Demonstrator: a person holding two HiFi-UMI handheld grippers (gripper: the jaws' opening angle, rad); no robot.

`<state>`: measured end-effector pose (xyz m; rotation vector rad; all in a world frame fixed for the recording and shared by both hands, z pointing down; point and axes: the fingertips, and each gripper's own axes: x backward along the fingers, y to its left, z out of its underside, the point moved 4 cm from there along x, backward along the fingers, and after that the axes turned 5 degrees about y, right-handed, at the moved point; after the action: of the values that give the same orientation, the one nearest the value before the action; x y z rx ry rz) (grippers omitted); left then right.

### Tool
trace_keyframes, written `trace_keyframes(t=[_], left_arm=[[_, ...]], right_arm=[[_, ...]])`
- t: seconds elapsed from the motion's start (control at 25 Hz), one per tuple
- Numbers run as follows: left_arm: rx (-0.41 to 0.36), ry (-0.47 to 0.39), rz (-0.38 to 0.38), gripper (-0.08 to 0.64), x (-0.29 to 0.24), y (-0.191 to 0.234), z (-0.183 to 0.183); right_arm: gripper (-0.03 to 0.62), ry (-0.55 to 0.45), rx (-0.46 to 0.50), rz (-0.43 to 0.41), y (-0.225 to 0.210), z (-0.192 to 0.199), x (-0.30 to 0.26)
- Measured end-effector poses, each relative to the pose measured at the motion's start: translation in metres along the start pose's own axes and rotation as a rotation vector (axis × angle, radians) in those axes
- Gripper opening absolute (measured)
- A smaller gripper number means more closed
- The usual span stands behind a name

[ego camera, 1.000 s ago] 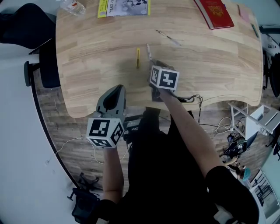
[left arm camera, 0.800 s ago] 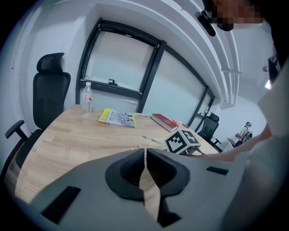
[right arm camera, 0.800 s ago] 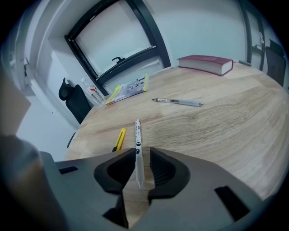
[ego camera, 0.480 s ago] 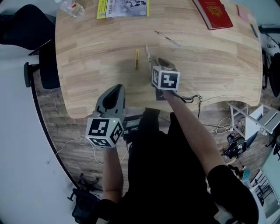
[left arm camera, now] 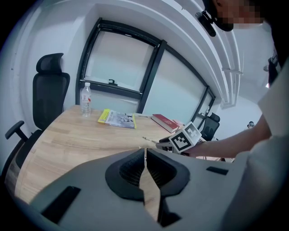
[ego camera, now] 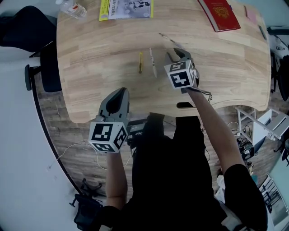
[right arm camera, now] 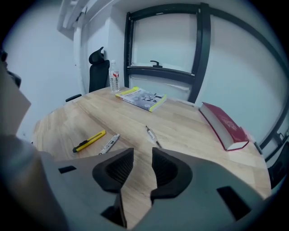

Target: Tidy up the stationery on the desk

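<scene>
A yellow utility knife (ego camera: pixel 140 62) and a white marker (ego camera: pixel 153 62) lie side by side mid-desk. A thin pen (ego camera: pixel 170 39) lies a little farther back. My right gripper (ego camera: pixel 177 55) hovers to the right of the marker, its tips close to the pen's near end. Its jaws stand open with nothing between them. From the right gripper (right arm camera: pixel 142 155) view, the knife (right arm camera: pixel 89 140), marker (right arm camera: pixel 109 143) and pen (right arm camera: pixel 152 135) lie ahead on the wood. My left gripper (ego camera: pixel 118 100) hangs at the desk's near edge. Its jaws (left arm camera: pixel 145 153) are shut and hold nothing.
A red book (ego camera: pixel 221 13) lies at the back right, a yellow-edged magazine (ego camera: pixel 126 8) at the back middle, and a water bottle (ego camera: pixel 72 6) at the back left. A black chair (ego camera: pixel 27 31) stands left of the desk. Cables lie on the floor.
My right gripper has swung right and farther over the desk, off the marker and toward the pen. The marker now shows in full. The left gripper has stayed put.
</scene>
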<state>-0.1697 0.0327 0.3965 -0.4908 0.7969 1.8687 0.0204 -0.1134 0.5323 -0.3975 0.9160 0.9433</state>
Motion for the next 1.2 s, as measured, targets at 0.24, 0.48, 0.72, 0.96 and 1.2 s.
trace_keyframes(t=[0.24,0.48,0.72,0.96,1.2], left_arm=[[0.001,0.010,-0.016,0.043,-0.005,0.000,-0.003],[0.005,0.023,-0.027,0.043,-0.010,-0.005,-0.002],[0.013,0.024,-0.036,0.043,-0.015,-0.012,-0.004],[0.012,0.020,-0.031,0.043,-0.019,-0.017,-0.009],[0.008,0.020,-0.031,0.043,-0.019,-0.018,-0.009]], right_arm=[[0.153,0.019,0.085,-0.017,-0.027,0.001,-0.014],[0.153,0.059,0.085,-0.048,-0.048,0.006,-0.031],[0.125,0.090,0.024,-0.068,-0.058,0.016,-0.041],[0.097,0.100,0.042,-0.082,-0.056,0.017,-0.042],[0.064,0.119,0.030,-0.100,-0.053,0.018,-0.042]])
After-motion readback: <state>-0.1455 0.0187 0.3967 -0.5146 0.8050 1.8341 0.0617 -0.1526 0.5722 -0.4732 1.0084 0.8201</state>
